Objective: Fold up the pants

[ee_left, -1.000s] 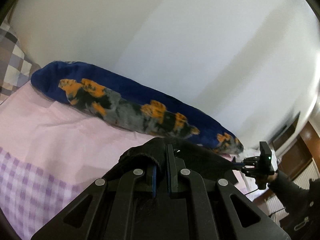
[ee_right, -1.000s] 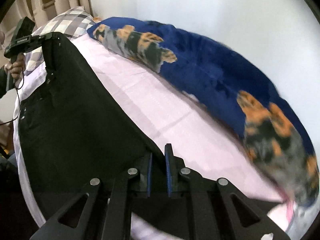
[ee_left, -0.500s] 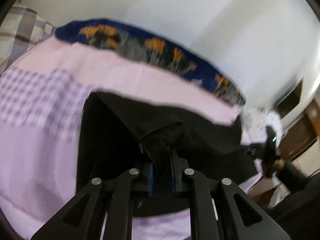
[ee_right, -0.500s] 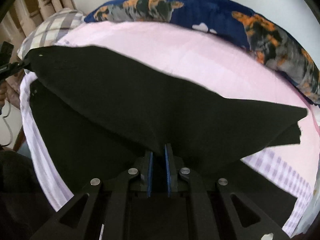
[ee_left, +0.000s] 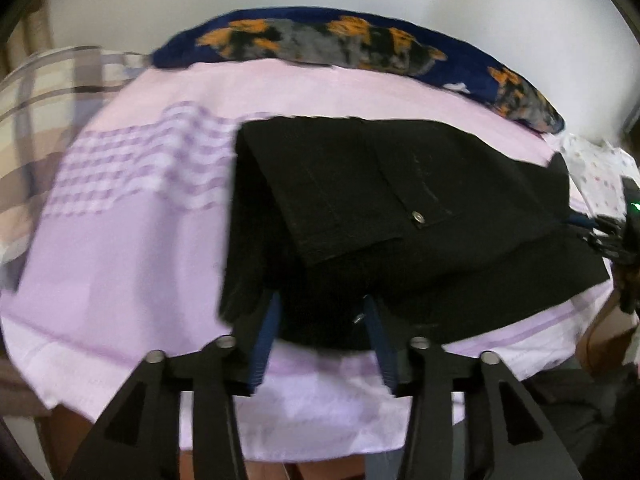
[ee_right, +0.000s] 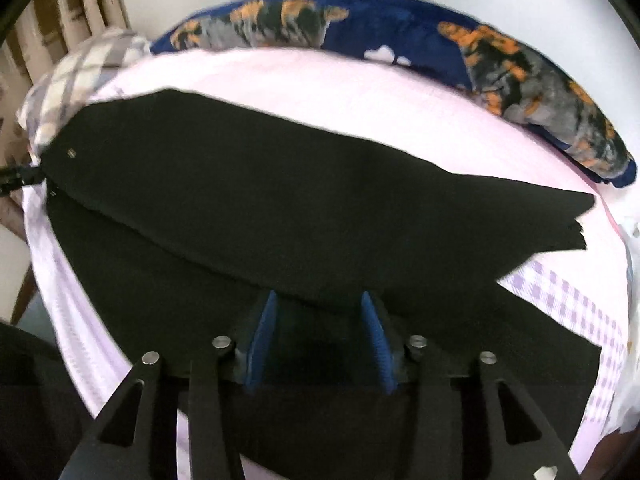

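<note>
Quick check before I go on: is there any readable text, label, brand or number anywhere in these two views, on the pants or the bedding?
None can be read.
black pants: no visible tag or print; the metal snap looks blank, too small to tell.
blue blanket: orange and grey pattern only, no lettering.
pink sheet: checks only.

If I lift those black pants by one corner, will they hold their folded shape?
Probably not. The black pants lie limp and draped on the bedsheet, so they look floppy. The folded layer sits loose, so it would likely slide open.
</note>
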{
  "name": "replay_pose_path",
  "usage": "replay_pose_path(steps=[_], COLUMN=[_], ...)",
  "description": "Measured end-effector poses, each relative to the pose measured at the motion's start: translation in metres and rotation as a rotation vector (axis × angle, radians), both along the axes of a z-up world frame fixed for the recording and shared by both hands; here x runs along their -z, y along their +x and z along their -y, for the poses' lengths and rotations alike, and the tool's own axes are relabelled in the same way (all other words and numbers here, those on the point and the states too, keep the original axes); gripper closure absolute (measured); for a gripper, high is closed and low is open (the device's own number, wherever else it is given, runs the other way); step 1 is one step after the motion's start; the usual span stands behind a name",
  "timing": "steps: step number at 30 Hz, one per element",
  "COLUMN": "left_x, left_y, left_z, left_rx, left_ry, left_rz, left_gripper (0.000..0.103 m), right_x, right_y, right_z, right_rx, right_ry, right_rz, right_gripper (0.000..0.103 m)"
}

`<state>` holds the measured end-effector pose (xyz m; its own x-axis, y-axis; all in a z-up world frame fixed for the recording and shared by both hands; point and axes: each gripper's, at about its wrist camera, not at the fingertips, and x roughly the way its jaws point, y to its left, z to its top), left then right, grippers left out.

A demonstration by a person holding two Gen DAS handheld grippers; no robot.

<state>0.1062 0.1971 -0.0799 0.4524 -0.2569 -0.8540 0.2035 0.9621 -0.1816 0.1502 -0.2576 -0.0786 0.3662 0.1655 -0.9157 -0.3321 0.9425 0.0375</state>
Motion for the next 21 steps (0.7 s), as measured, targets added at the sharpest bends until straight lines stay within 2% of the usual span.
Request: replay_pose_path(steps=[1,3,4,7,9,12,17,21], left_x=[-0.002,-0.006,-0.007,-0.006,-0.002,0.005,0.026,0.038], left_y=[-0.003,-0.011,-0.017,-0.022,-0.020,-0.011,0.009,0.016], left_z=[-0.009,-0.024,-0.034,-0.037,-0.030,-0.017,-0.010,-0.014], left_rx=[-0.043,-0.110,-0.155,-0.211,-0.233,-0.257,-0.352,-0.420], left_ry=[-0.017,-0.099,-0.201,-0.389,-0.500,-0.623,-0.690,-0.728], left_rz=[-0.002,-0.017,-0.033,-0.077,-0.098,-0.136,-0.198,-0.208], left_gripper=[0.052,0.051,0.051,0.051,0.051,0.051,0.051,0.054], right_x=[-0.004,-0.014,-0.019,-0.021,-0.020,-0.012,0.003,0.015], right_y=[-0.004,-0.013,-0.018,-0.025,-0.028,-0.030,-0.035,-0.029], right_z=[0.003,0.009,0.012,0.024,0.031,0.044,0.065,0.083], right_rx=[0.014,0.048,0.074,0.169,0.229,0.340,0.494,0.587], right_ry=[0.010,0.055,0.086,0.211,0.298,0.403,0.477,0.520], right_rz=[0.006,0.016,0.020,-0.008,-0.030,-0.058,-0.087,-0.104], right_gripper=[0.057,0.056,0.056,0.056,0.056,0.056,0.054,0.054])
